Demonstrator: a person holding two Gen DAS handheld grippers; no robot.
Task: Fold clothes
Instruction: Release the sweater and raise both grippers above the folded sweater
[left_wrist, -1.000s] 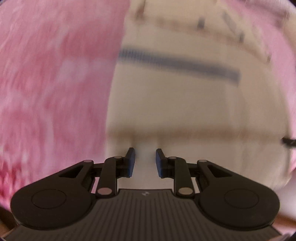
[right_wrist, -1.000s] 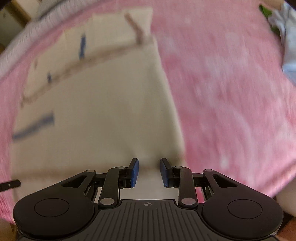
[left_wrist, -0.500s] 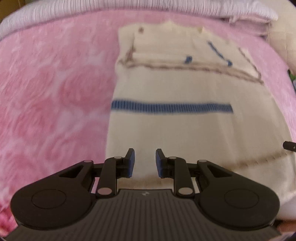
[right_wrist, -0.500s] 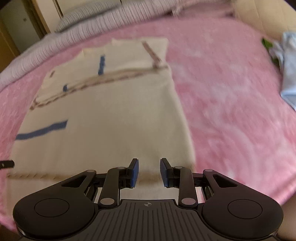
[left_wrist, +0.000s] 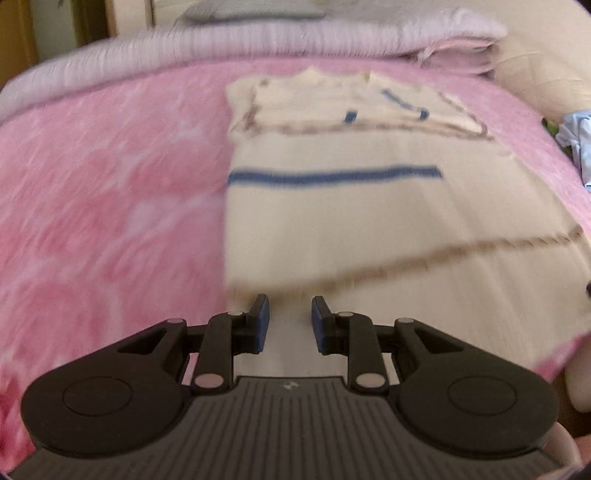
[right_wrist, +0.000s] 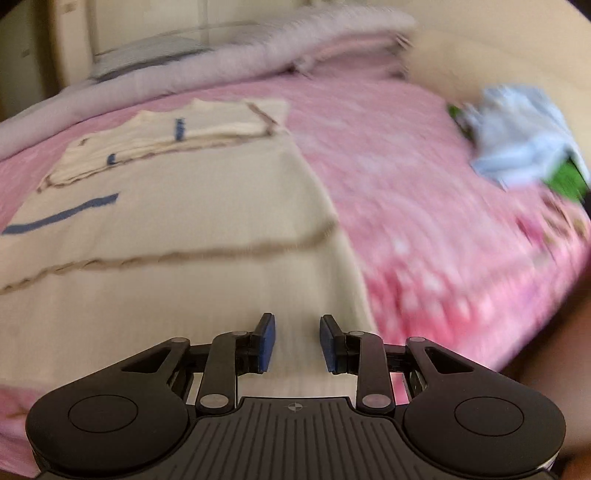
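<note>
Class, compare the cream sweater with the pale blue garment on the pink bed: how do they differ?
The cream sweater lies spread flat; the pale blue garment sits crumpled in a heap. The sweater is near both open grippers; the blue garment lies far off to the right. Both rest on the pink blanket.

Left gripper (left_wrist: 290, 319) and right gripper (right_wrist: 297, 341): black linkage arms; blue pads; silver pivot pins; ribbed grey base.

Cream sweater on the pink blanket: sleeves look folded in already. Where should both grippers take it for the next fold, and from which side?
Probably the near hem. The cream sweater lies flat on the pink blanket, hem toward you. The left gripper and right gripper are both open over that edge, near its two corners. Come in low from the near side, pinch each corner, and carry it toward the folded sleeves.
</note>
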